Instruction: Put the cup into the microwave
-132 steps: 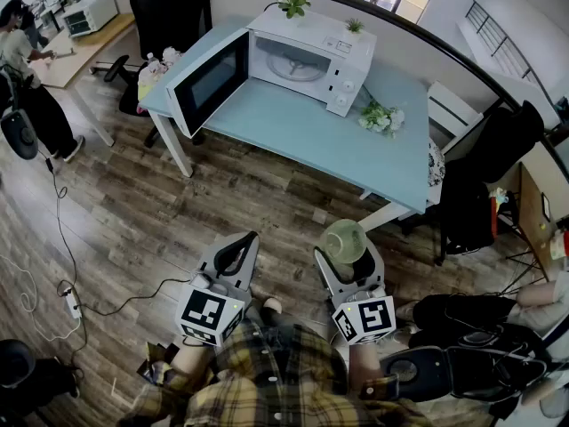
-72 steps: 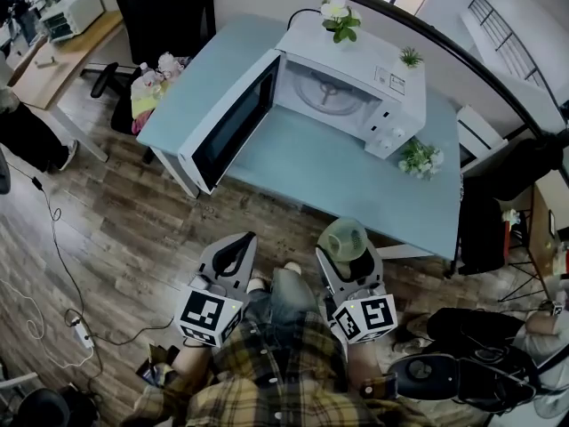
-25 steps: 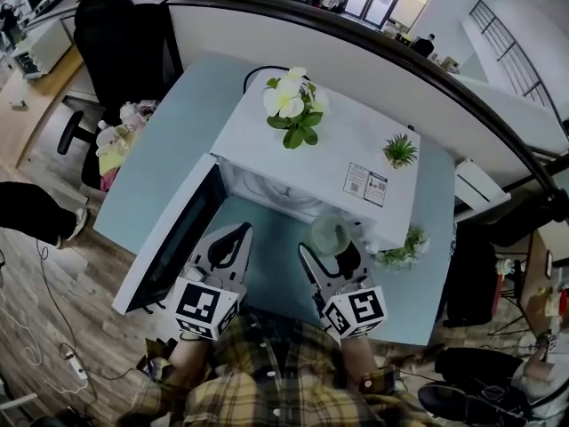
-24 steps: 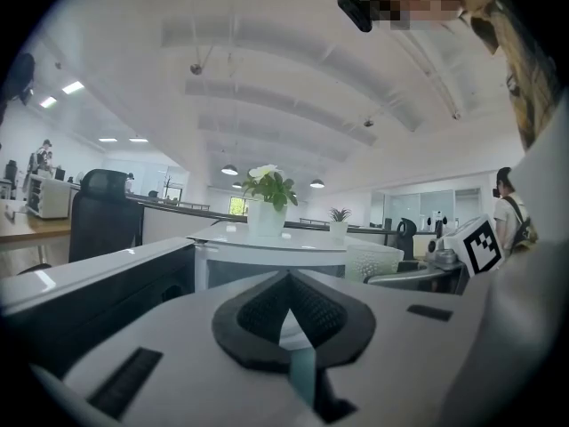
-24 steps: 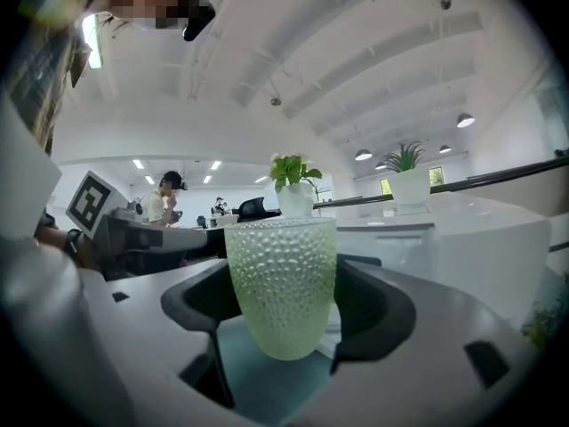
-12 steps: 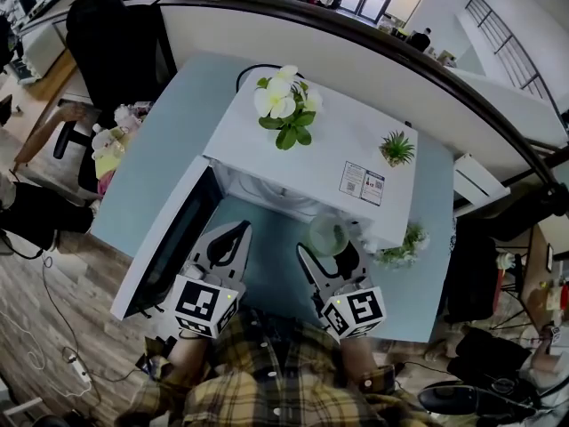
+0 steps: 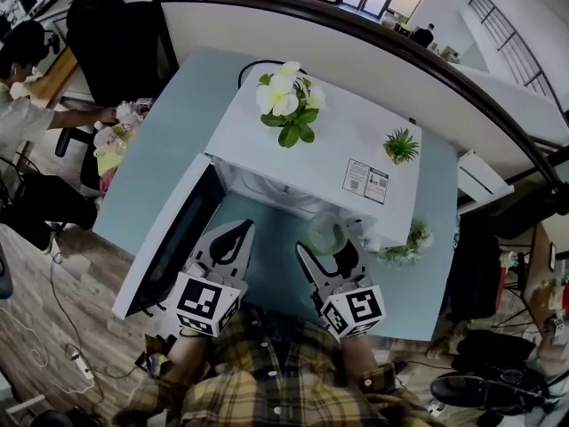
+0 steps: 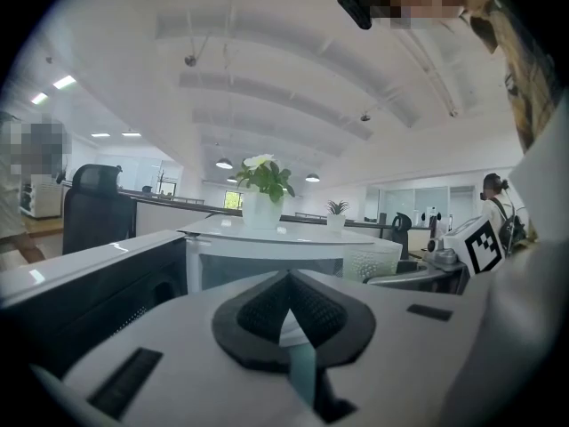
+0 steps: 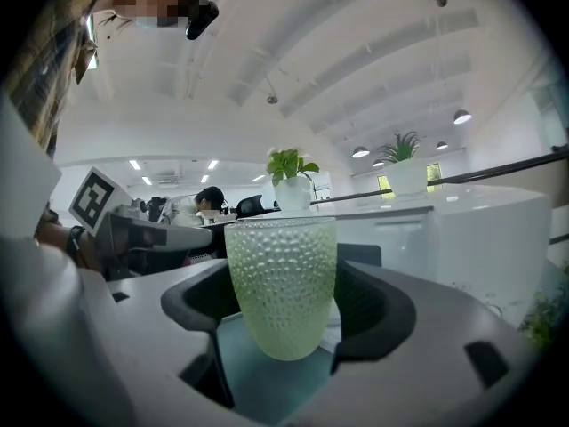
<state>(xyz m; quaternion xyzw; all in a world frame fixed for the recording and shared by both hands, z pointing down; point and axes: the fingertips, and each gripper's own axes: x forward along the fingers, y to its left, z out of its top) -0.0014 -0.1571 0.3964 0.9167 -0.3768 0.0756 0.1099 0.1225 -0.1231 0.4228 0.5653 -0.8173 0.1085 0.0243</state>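
My right hand-held gripper (image 9: 286,317) clamped the dimpled, translucent green cup (image 9: 282,274) upright, mouth up, centre-frame; my left hand-held gripper (image 8: 289,314) sat closed, empty.

The head camera looks steeply down from close above the microwave (image 7: 329,145). Each gripper camera sits low before it, facing level along its fingers (image 8: 253,314); all three share the flowering plant (image 7: 289,114) on top.

i saw the light-blue table (image 7: 173,140) carrying the white microwave (image 7: 333,140), its door (image 7: 171,237) hanging open toward the near-left edge, and a small flower sprig (image 7: 405,247) just beside its right end.
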